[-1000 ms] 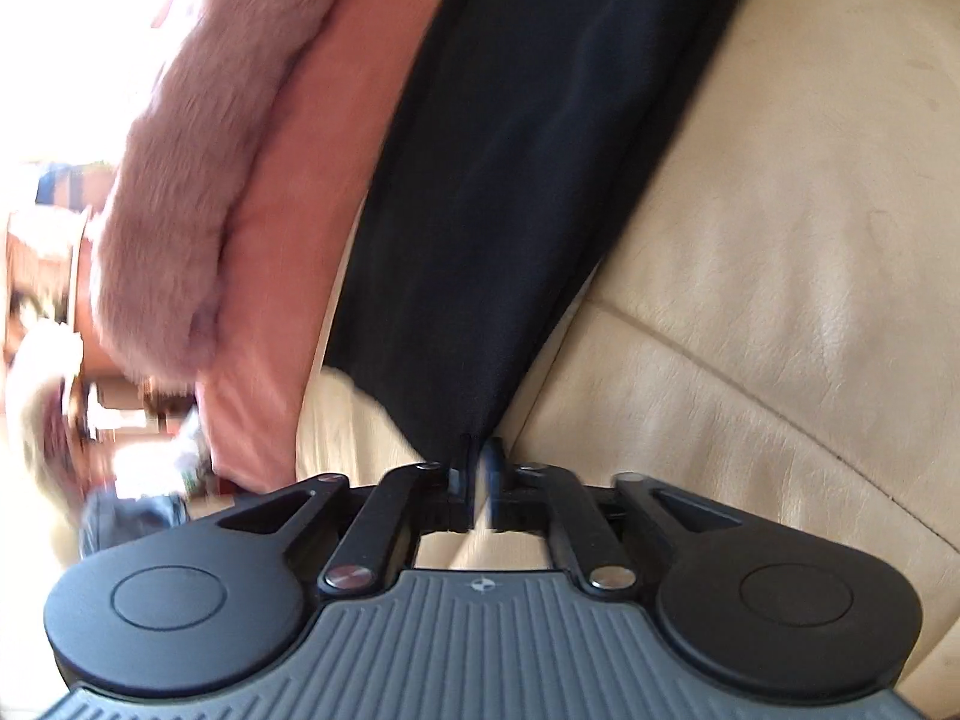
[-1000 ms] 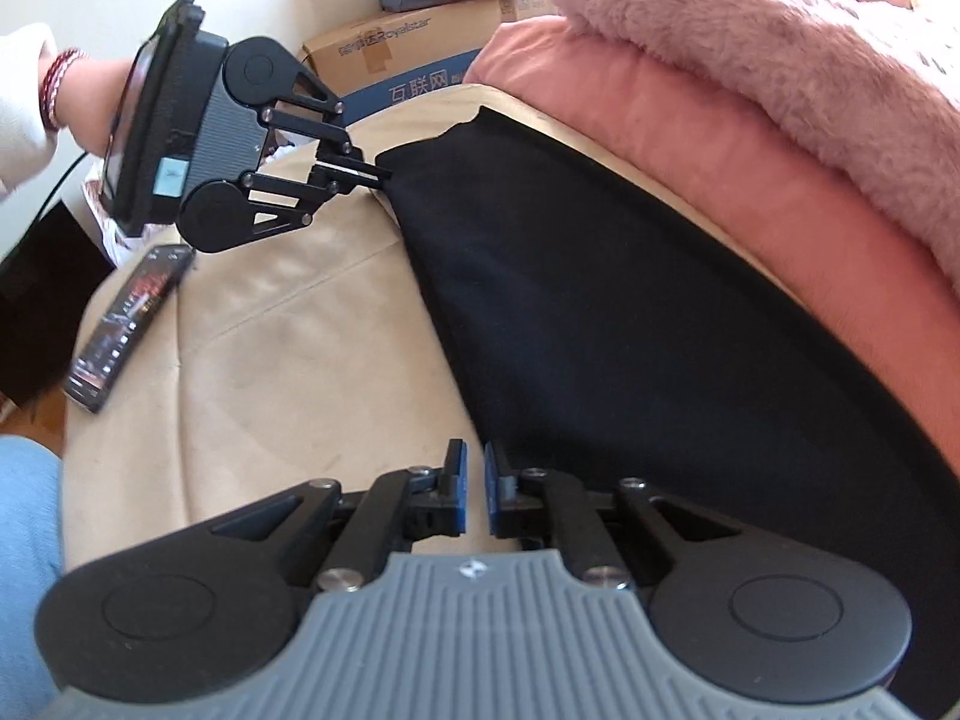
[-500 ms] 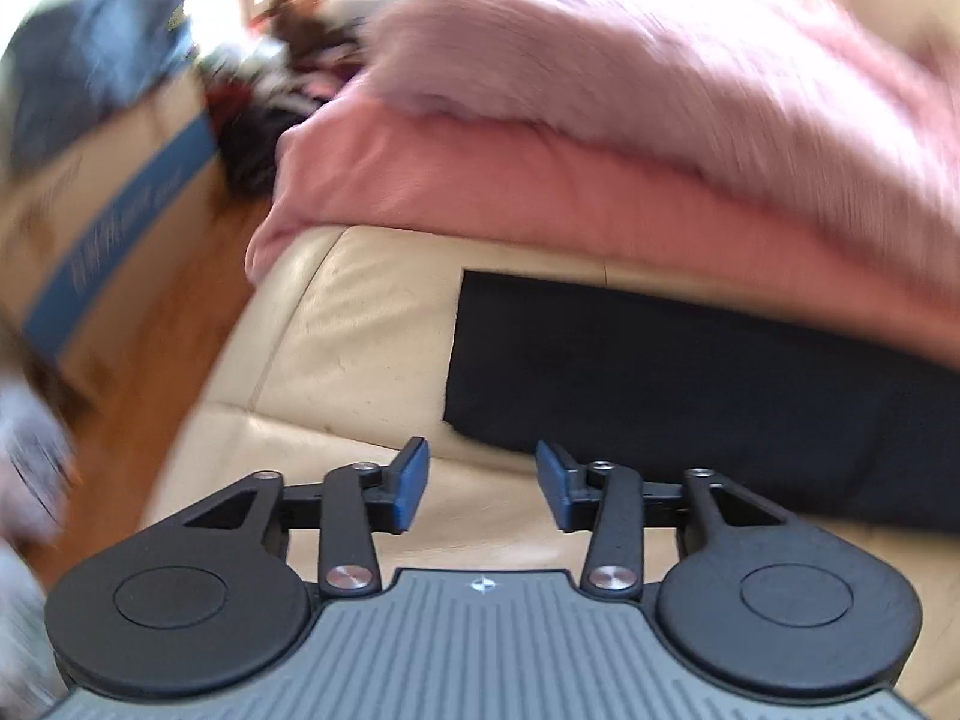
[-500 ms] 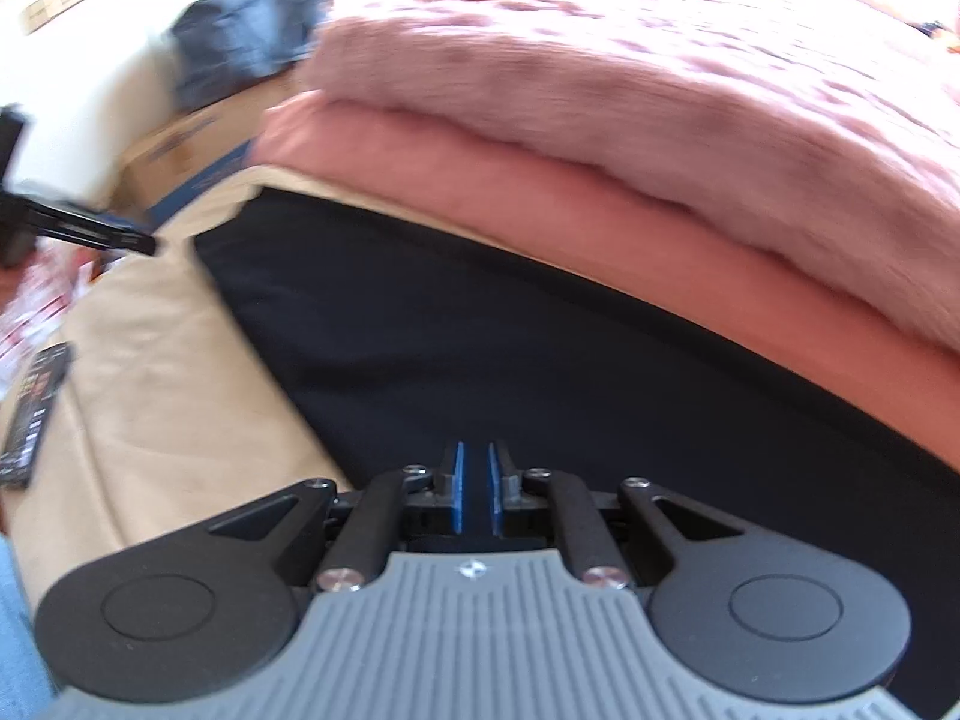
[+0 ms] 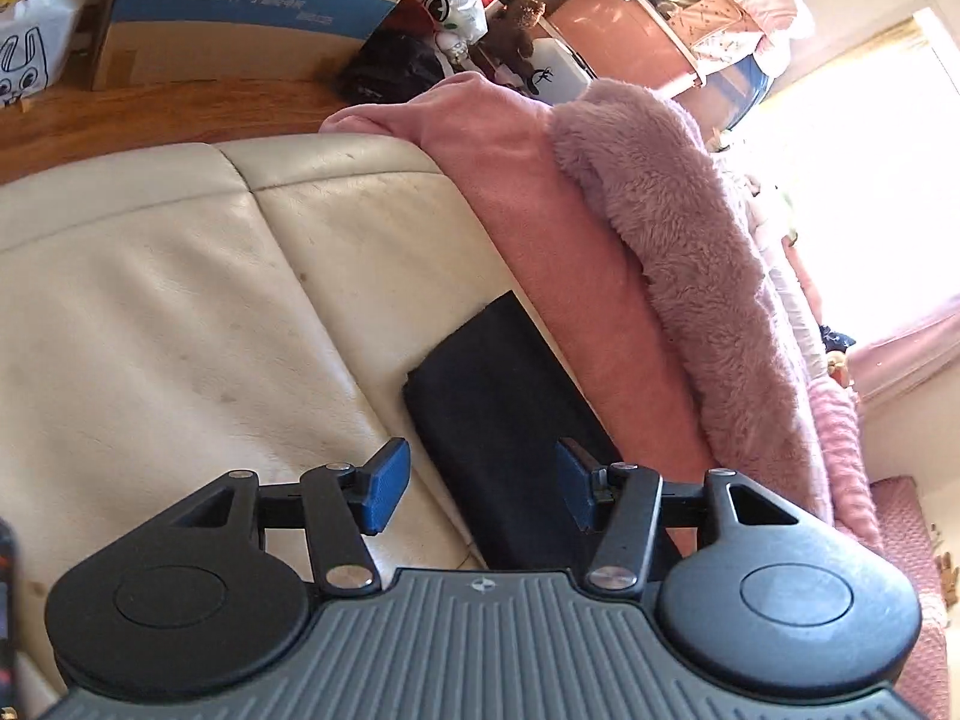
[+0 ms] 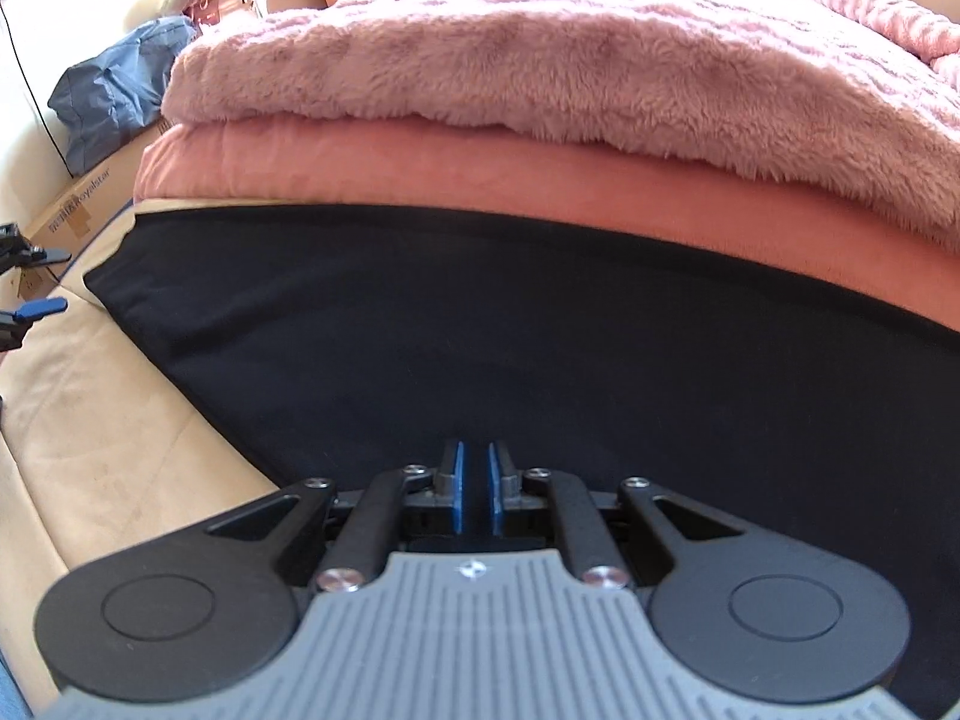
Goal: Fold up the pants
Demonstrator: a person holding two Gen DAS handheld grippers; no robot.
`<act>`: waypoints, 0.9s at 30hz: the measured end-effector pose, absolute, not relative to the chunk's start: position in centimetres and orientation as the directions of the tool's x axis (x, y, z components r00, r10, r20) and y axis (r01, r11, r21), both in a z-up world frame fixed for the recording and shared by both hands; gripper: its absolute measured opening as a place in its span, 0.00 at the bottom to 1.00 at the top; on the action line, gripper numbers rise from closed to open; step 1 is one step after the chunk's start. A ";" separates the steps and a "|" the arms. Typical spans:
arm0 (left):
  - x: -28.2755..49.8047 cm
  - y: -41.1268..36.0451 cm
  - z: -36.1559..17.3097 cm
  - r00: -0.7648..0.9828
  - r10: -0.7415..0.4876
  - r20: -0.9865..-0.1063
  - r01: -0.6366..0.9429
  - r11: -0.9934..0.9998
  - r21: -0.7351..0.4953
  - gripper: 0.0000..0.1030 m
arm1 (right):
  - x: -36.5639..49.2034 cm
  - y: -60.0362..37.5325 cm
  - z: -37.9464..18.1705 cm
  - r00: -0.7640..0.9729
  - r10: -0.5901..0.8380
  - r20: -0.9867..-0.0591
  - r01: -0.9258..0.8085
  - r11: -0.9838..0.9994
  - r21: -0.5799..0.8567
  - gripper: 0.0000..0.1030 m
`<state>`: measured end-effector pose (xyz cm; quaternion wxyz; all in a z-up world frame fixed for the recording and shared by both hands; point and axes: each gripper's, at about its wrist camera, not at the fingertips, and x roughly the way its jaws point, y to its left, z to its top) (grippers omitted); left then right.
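Note:
The black pants [image 5: 498, 408] lie flat in a long folded strip on the cream sofa [image 5: 180, 300], against the pink blankets. My left gripper [image 5: 480, 462] hovers above the strip's near end. Its jaws are opening, and the blue pads [image 5: 384, 486] touch nothing. In the right wrist view the pants [image 6: 480, 312] fill the middle, and the left gripper [image 6: 48, 280] shows at the left edge, clear of the pants' corner. My right gripper [image 6: 474, 456] is shut low over the black cloth. I cannot tell whether any fabric is pinched in its narrow gap.
A folded salmon blanket [image 5: 558, 252] with a fluffy pink one [image 5: 690, 240] on top lies along the pants' far side. A cardboard box [image 5: 240, 6] and bags stand on the wooden floor beyond the sofa. Bare sofa [image 6: 90, 420] stretches left of the pants.
My left gripper let go of the pants' corner, opened, rolled over and drew back. My right gripper stayed shut and moved over the pants toward the blankets.

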<state>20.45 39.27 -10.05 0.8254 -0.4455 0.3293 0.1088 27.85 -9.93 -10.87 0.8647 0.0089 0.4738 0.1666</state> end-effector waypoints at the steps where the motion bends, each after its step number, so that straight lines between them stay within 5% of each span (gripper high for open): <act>1: 20.9 38.9 -10.2 0.753 -0.097 -0.651 -0.484 0.588 -0.648 0.61 | 27.8 -9.9 -11.1 0.495 0.298 -0.816 -0.278 0.944 0.176 0.05; 10: 21.2 37.7 -12.4 0.797 -0.009 -0.603 -0.500 0.551 -0.668 0.58 | 27.6 -9.7 -11.6 0.507 0.299 -0.809 -0.320 0.936 0.146 0.05; 15: 21.6 36.8 -12.7 0.790 0.072 -0.608 -0.530 0.578 -0.621 0.43 | 27.6 -9.7 -11.6 0.508 0.298 -0.808 -0.327 0.935 0.140 0.05; 17: 21.8 36.7 -12.8 0.768 0.113 -0.631 -0.570 0.570 -0.592 0.13 | 27.7 -9.5 -11.6 0.505 0.295 -0.811 -0.332 0.934 0.133 0.05; 19: 21.7 37.0 -12.9 0.763 0.115 -0.636 -0.579 0.558 -0.595 0.05 | 27.7 -9.5 -11.6 0.501 0.294 -0.814 -0.337 0.932 0.129 0.05; 27: 23.1 32.9 -8.0 0.806 0.132 -0.576 -0.479 0.717 -0.506 0.04 | 28.0 -9.2 -11.3 0.481 0.286 -0.829 -0.348 0.930 0.119 0.05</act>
